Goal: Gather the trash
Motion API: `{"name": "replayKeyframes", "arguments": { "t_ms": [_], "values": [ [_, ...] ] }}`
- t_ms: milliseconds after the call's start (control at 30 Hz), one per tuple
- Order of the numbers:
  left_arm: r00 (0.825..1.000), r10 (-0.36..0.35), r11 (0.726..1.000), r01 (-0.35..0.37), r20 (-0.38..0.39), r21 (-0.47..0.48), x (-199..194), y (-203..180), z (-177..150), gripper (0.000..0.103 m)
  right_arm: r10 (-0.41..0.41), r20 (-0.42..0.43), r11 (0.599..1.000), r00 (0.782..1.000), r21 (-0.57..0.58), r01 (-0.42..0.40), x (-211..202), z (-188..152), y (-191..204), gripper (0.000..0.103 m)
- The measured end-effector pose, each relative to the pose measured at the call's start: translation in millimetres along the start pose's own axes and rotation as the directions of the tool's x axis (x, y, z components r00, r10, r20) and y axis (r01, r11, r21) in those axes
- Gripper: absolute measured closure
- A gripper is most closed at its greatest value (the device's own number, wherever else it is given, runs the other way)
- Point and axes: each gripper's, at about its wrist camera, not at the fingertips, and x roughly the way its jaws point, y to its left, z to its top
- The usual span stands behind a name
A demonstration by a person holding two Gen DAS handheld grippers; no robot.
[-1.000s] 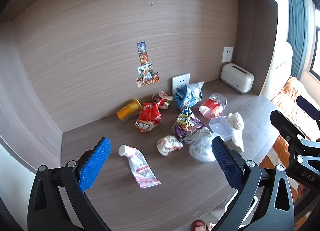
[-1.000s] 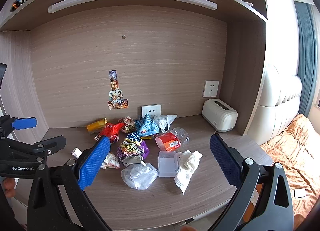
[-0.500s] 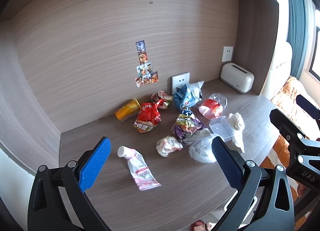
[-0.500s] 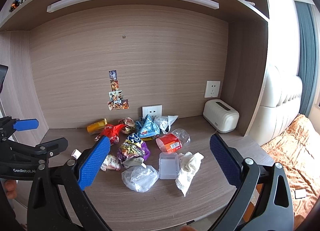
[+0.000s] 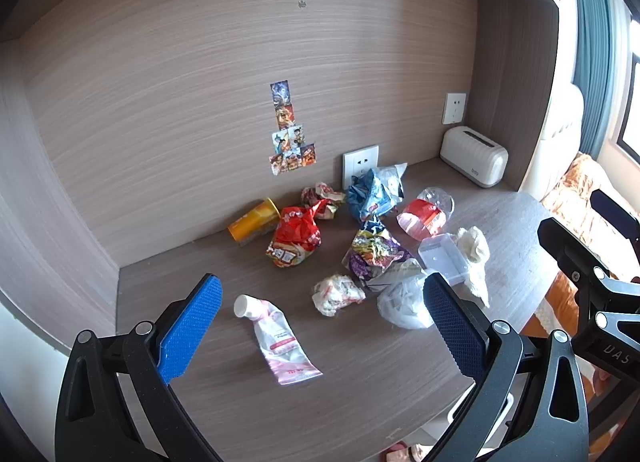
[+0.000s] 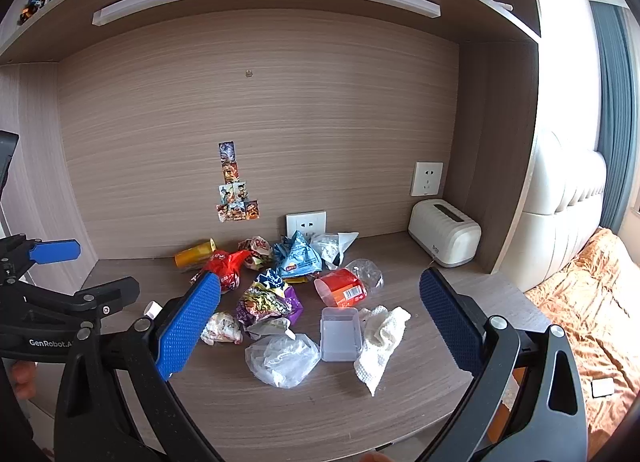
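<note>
A: Where is the trash?

B: Strewn on the bench [image 5: 360,390] in front of the wall socket [image 5: 360,163]. I hold my left hand-held gripper [image 5: 320,326] and right hand-held gripper [image 6: 320,320] spread and empty, likely to choose a piece.

A: Nearest piece?

B: A squeezed tube [image 5: 276,336], lengthwise, cap towards the socket wall.

Bedroom; desk [image 6: 400,414] beside bed [image 6: 592,294]

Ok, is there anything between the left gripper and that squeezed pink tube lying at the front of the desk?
Nothing visible. The left gripper hangs above the desk with its jaws open, and the pink tube lies alone in the gap between them. The nearest other trash, a crumpled white wrapper, sits off to its right.
</note>
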Motion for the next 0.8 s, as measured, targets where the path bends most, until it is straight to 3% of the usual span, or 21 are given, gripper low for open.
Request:
{"name": "replayKeyframes", "arguments": {
  "t_ms": [433,800],
  "values": [
    [1.0,0.0,1.0,0.0,-0.005,-0.003,0.5,-0.3,-1.0,0.004,0.006,-0.007,1.0,1.0,-0.001,-0.006,3.0,-1.1,3.3,0.003],
    [0.999,0.012,1.0,-0.013,-0.033,-0.025,23.5,19.9,-24.0,0.004,0.024,-0.036,0.999,0.999,-0.044,-0.025,24.0,-16.1,21.6,0.003]
  ]
}}
